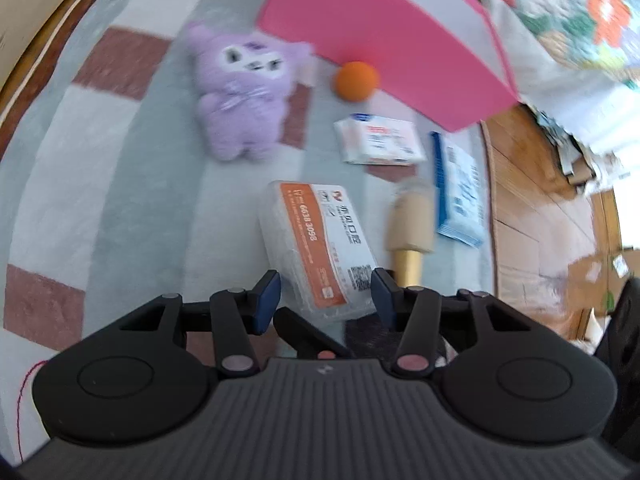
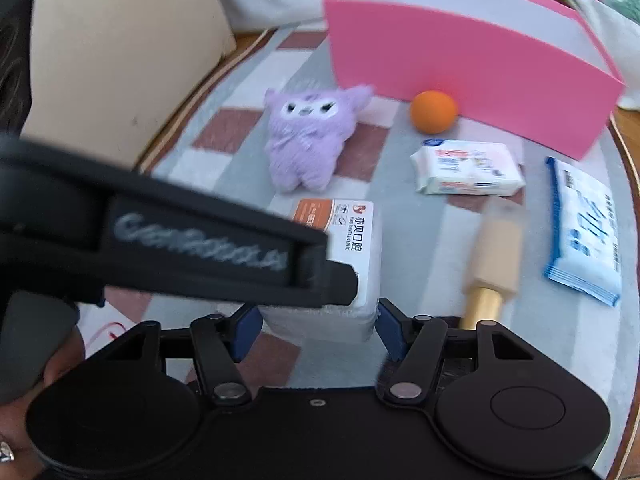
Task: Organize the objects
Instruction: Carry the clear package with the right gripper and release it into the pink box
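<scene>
Left wrist view, nearest: the left tool (image 1: 326, 294) has its jaws apart, straddling the near end of the clear dental box (image 1: 316, 248), pads beside it, contact uncertain.
Why so placed: judged a line-up for lifting the box toward the pink bin (image 1: 384, 36), which stands open at the far edge of the checked surface (image 1: 80, 184).
Count, left view: one purple plush (image 1: 244, 96), one orange ball (image 1: 357, 81), one tissue pack (image 1: 378, 142), one blue wipes pack (image 1: 460, 192), one beige bottle (image 1: 410, 232).
Right wrist view, nearest: the right tool (image 2: 318, 326) spreads wide around the same box's near end; the left tool's arm crosses above it.
Count, right view: six loose items, one bin, all outside it.
</scene>
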A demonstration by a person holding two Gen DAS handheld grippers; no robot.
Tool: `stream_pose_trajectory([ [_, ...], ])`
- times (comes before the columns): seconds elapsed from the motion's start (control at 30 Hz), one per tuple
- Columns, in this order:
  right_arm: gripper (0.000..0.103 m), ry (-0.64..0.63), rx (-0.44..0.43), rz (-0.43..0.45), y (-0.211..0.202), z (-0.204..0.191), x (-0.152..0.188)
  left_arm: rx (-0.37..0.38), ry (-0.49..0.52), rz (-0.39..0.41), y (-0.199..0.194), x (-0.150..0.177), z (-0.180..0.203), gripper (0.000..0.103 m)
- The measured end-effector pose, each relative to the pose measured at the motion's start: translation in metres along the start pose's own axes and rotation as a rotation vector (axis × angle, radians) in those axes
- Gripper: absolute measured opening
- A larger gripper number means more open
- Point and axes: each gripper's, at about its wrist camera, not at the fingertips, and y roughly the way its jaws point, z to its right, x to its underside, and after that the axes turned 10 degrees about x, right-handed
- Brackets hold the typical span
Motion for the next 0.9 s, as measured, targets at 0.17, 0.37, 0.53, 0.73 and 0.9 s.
stream_pose_trajectory([
  [0.17, 0.066, 0.012, -0.032, 0.106, -0.037, 0.020, -0.001, -0.022, 0.140, 0.045, -0.024, -0.001, 0.049, 0.048],
  [0.37, 0.066, 0.061, -0.073, 0.244, -0.086, 0.044, -0.024, -0.059, 0.316, 0.086, -0.057, -0.026, 0.113, 0.048],
  [0.53, 0.066, 0.078, -0.068, 0.342, -0.115, 0.065, -0.054, -0.089, 0.442, 0.130, -0.071, -0.054, 0.163, 0.048],
  [0.73, 0.065, 0.075, -0.050, 0.401, -0.113, 0.090, -0.103, -0.079, 0.443, 0.143, -0.063, -0.109, 0.182, 0.047],
  [0.9, 0.060, 0.067, -0.028, 0.373, -0.089, 0.097, -0.137, -0.039, 0.373, 0.138, -0.038, -0.149, 0.162, 0.049],
])
